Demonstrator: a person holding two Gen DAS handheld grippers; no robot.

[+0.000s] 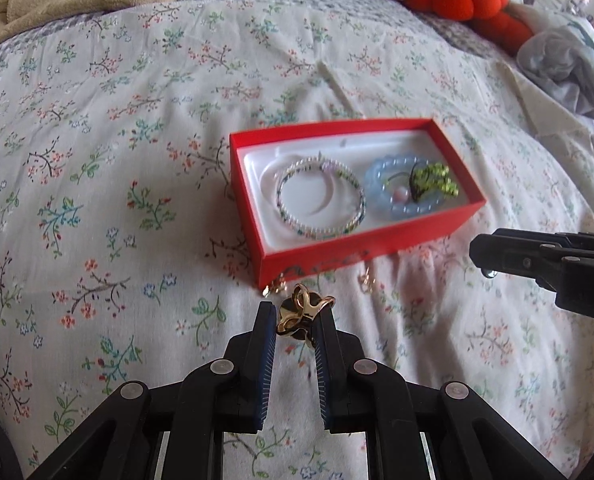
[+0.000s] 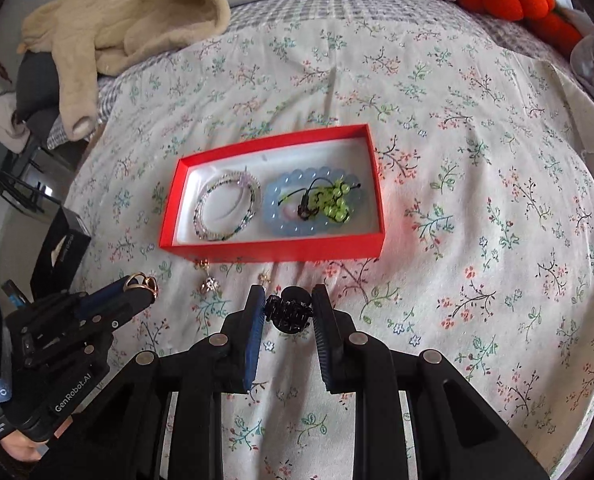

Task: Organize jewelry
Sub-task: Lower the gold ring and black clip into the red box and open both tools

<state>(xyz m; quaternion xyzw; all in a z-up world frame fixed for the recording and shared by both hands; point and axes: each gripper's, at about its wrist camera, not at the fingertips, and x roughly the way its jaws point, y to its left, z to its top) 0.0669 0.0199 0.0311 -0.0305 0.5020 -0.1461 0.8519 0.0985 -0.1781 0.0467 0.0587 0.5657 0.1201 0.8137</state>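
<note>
Floral bedspread (image 1: 117, 160), red box (image 1: 337, 248) centred: left gripper (image 1: 296, 316) pinches gold ring (image 1: 303, 312), right gripper (image 2: 288, 312) pinches black hair claw (image 2: 287, 314); shallow fingertip holds risk drops.

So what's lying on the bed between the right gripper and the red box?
Two small gold earrings lie on the floral bedspread just before the red box, clearest in the right wrist view.

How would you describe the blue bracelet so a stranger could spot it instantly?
Find the red box on the flowered bedspread. Inside, the blue bracelet lies at the right end, beside a thin multicoloured bead bracelet. It alone has chunky pale blue beads, with green beads heaped on it.
</note>
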